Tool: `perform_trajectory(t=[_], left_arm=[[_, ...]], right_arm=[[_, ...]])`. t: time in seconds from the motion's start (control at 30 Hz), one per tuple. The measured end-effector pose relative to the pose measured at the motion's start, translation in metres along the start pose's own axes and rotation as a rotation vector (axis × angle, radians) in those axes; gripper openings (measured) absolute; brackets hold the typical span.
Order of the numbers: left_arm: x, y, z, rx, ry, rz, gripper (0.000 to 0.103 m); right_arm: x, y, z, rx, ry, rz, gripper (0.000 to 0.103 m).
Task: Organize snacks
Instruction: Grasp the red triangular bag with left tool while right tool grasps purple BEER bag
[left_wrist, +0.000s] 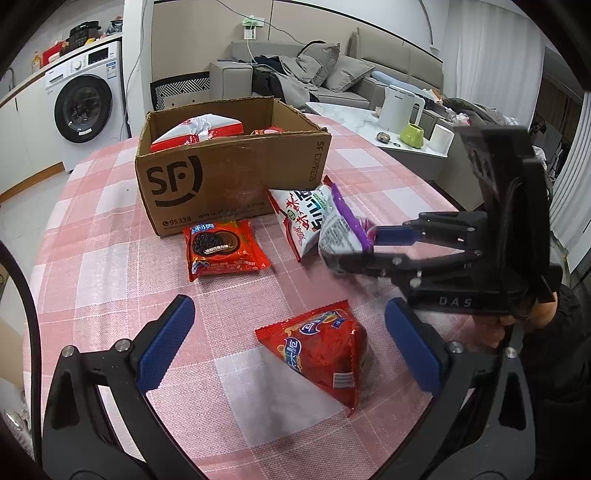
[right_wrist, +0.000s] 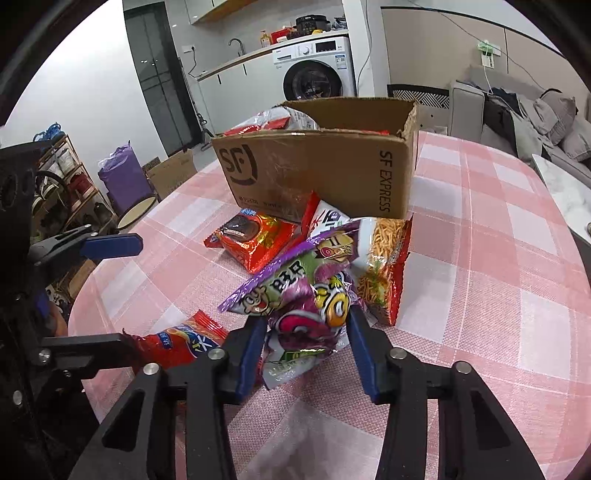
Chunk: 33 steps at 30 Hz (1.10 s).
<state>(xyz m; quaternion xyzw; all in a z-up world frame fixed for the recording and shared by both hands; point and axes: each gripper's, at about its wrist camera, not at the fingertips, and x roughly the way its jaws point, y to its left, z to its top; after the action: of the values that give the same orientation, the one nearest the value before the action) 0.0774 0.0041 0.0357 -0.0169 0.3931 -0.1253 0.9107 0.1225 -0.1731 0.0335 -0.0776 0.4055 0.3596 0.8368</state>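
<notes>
Red is filling the gap of your left tool (left_wrist: 288, 343): you are hovering it wide open, holding nothing, with the red bag (left_wrist: 319, 350) lying on the worktop (left_wrist: 110, 266) between and just beyond its pads (left_wrist: 166, 343). That bag's long axis is running diagonally, from upper left towards lower right, so it is sitting skewed to the line between the pads; I judge you will need to turn the wrist a little before closing.

Further along, the Oreo pack (left_wrist: 223, 249) is lying flat just in front of the box (left_wrist: 229, 184), which is already holding some snacks. Beside it the white bag (left_wrist: 299, 218) is resting near the box's right front corner.

On the right, you are gripping the purple bag (right_wrist: 306, 302) with your right tool (right_wrist: 306, 347), its pads pressing into the crinkled film from both sides, the bag appearing raised off the worktop. The box (right_wrist: 317, 173) is standing ahead of this tool and slightly left, beyond the other packs, so the coming carry is going forward and up over the near wall. Your right hand is the one loaded for that drop.
</notes>
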Motion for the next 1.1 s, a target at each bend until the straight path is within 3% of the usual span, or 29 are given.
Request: perform_trajectory(t=[0.37,0.73,0.83,0.9,0.97,1.1], left_arm=[[0.01,-0.009,-0.005,0.042,0.042,-0.021,0.103],[0.046,-0.021,-0.022,0.091,0.17,-0.008,0.102],[0.054,-0.019,-0.026,0.086,0.196,-0.019,0.089],[0.059,-0.018,-0.028,0.086,0.211,-0.023,0.073],[0.062,-0.017,-0.029,0.088,0.202,-0.017,0.07],[0.062,-0.014,-0.028,0.086,0.181,-0.048,0.053]], right_arm=[[-0.015,-0.004,0.001,-0.003,-0.019,0.009,0.039],[-0.019,-0.002,0.001,-0.006,-0.026,0.005,0.039],[-0.019,-0.002,0.001,-0.006,-0.027,0.005,0.039],[-0.019,-0.002,0.001,-0.007,-0.026,0.005,0.039],[-0.019,-0.002,0.001,-0.007,-0.025,0.004,0.039],[-0.019,-0.001,0.0,-0.008,-0.027,0.003,0.039]])
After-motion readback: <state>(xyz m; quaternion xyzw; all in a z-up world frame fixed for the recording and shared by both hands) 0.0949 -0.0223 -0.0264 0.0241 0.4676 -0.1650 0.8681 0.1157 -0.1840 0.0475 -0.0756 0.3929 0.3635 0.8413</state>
